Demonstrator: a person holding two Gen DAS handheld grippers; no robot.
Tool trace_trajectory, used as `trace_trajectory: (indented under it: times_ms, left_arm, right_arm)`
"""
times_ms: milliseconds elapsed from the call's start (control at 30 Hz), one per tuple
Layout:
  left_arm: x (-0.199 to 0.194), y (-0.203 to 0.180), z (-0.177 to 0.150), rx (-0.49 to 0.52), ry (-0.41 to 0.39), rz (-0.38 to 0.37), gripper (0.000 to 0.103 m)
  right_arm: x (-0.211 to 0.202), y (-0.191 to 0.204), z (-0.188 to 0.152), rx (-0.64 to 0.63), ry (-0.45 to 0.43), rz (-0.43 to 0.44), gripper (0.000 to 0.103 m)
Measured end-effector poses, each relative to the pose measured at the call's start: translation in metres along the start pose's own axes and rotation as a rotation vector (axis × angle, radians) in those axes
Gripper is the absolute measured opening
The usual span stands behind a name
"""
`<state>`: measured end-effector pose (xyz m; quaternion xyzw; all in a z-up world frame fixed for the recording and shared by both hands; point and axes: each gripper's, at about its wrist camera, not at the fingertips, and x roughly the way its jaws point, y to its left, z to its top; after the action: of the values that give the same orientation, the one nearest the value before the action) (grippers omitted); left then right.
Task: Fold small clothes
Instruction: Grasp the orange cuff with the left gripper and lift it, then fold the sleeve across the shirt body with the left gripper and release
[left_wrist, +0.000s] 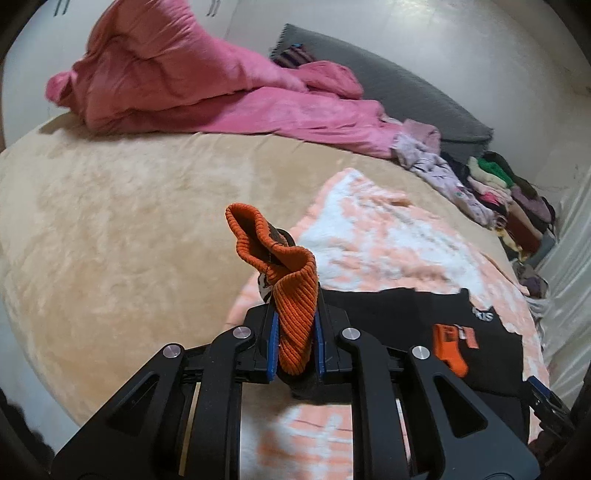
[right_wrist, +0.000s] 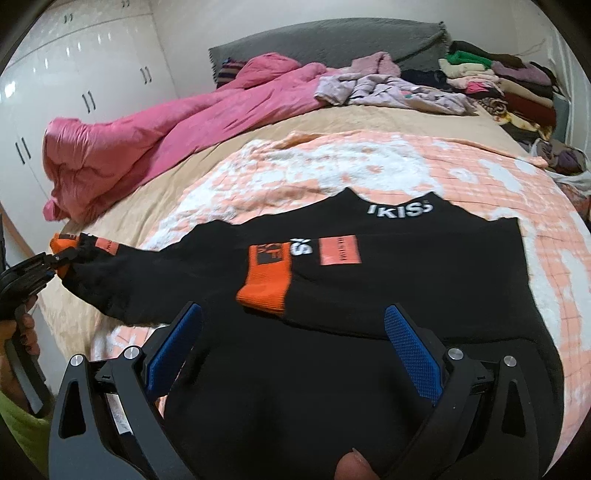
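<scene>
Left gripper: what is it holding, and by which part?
The left gripper is shut on the black sweater, pinching one sleeve's orange cuff. The right gripper holds nothing.

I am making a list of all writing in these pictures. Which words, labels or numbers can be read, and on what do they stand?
"KIS", white letters, partly cut off, near the collar of the black sweater.
"S", white, partly hidden, beside the orange cuff.
Small print on the orange patch: too small to read.
Marks on the other cuff, held by the left gripper: unreadable.
</scene>
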<state>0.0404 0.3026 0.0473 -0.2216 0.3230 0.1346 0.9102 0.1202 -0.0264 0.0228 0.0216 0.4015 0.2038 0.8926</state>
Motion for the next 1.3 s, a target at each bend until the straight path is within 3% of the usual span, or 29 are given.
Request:
trace_trajectory:
  times_ms: [567,1300]
  left_arm:
    - [-0.013,-0.087,0.003,0.103,0.009,-0.186,0.008]
    - [0.022,-0.217,-0.034,0.288,0.109,-0.305,0.008]
  right_arm:
    - [-0.031,-0.061,-0.006,0.124,-0.065,-0.024,0.098]
    - [-0.041,-0.128,-0.025,0.263,-0.086,-0.027,0.098]
